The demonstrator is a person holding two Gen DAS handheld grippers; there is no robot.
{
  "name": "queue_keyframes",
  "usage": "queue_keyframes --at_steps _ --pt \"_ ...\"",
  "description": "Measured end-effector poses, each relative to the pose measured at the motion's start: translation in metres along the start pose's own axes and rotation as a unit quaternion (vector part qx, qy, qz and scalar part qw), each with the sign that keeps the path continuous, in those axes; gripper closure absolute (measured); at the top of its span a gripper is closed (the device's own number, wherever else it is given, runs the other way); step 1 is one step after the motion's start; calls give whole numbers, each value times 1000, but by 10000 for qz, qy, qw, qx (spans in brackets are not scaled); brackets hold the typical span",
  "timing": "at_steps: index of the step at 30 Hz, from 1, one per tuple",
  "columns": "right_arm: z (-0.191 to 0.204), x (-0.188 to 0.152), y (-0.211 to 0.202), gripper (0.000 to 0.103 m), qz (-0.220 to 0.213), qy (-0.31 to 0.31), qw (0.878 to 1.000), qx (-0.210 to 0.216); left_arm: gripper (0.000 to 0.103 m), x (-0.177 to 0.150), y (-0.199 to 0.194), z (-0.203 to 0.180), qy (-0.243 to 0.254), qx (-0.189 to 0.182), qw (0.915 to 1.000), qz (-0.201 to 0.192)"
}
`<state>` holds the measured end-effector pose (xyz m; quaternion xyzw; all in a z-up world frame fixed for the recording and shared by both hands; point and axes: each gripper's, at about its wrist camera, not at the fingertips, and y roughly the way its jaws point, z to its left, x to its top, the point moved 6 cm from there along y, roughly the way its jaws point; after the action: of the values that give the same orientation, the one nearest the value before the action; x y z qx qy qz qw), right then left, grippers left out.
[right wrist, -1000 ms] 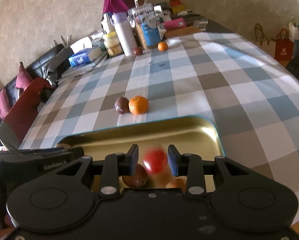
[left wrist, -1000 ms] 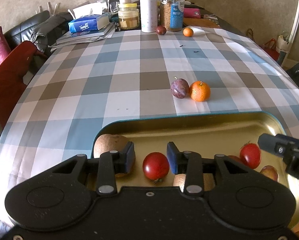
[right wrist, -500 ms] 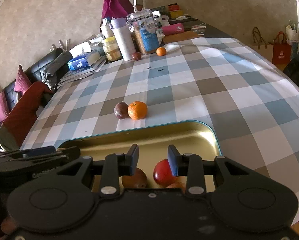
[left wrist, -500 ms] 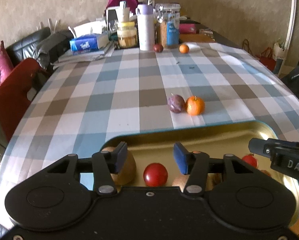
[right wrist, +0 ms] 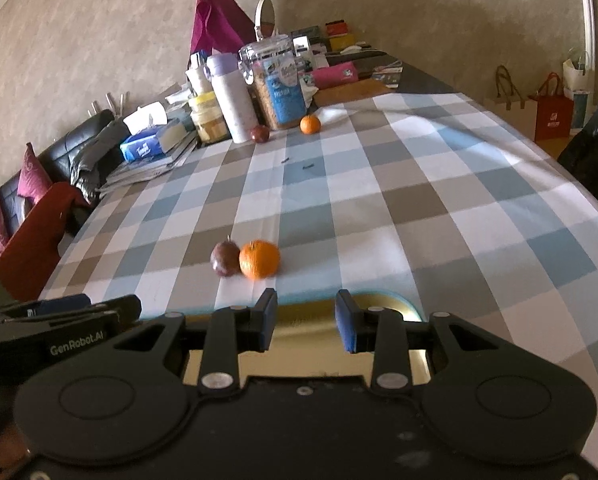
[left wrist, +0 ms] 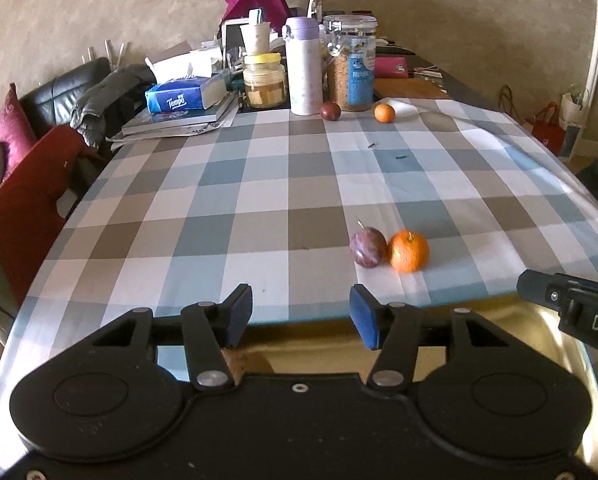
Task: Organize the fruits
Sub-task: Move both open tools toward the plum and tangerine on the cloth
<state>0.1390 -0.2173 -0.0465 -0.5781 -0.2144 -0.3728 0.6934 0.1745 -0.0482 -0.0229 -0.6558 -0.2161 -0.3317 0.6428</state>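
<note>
A purple plum [left wrist: 366, 247] and an orange [left wrist: 409, 251] lie touching on the checked tablecloth, just beyond the gold tray [left wrist: 531, 320]. They also show in the right wrist view, plum [right wrist: 225, 258] and orange [right wrist: 259, 258]. A second dark plum [left wrist: 330, 111] and small orange [left wrist: 384, 113] lie far back by the jars. My left gripper [left wrist: 301, 316] is open and empty above the tray's far edge. My right gripper [right wrist: 305, 326] is open and empty over the tray [right wrist: 383, 306]. The fruits in the tray are hidden behind the gripper bodies.
Clutter stands at the table's far end: a white bottle [left wrist: 303, 66], a cereal jar [left wrist: 353, 68], a yellow-lidded jar [left wrist: 264, 80], a tissue box [left wrist: 179, 98] on books. A red chair [left wrist: 23, 208] stands at the left edge. Shopping bags [right wrist: 551, 108] stand at the right.
Both grippers have lifted and tilted up off the tray; the red fruits between their fingers have dropped out of view. The left jaws have opened wider.
</note>
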Motion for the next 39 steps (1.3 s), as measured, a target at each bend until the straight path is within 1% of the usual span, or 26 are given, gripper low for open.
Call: queue_keyframes --at_steps 6,12,19,27,34,39 --pt "4 25 20 67 -170 86 9998 -47 43 15 20 6 -293 -46 9994 149" --pt "11 34 50 67 -74 21 9999 -89 43 19 39 13 -539 -45 9978 377" --pt "20 32 73 67 173 -80 9998 16 43 19 51 28 -701 144 9961 521" --pt "26 28 87 67 369 -118 9991 147 43 20 57 42 -745 397 9951 507" --pt "34 25 94 67 458 -179 9984 273 43 18 61 46 -745 435 9948 541" --pt "41 23 102 67 519 -309 9979 220 43 16 61 47 -743 417 9948 563"
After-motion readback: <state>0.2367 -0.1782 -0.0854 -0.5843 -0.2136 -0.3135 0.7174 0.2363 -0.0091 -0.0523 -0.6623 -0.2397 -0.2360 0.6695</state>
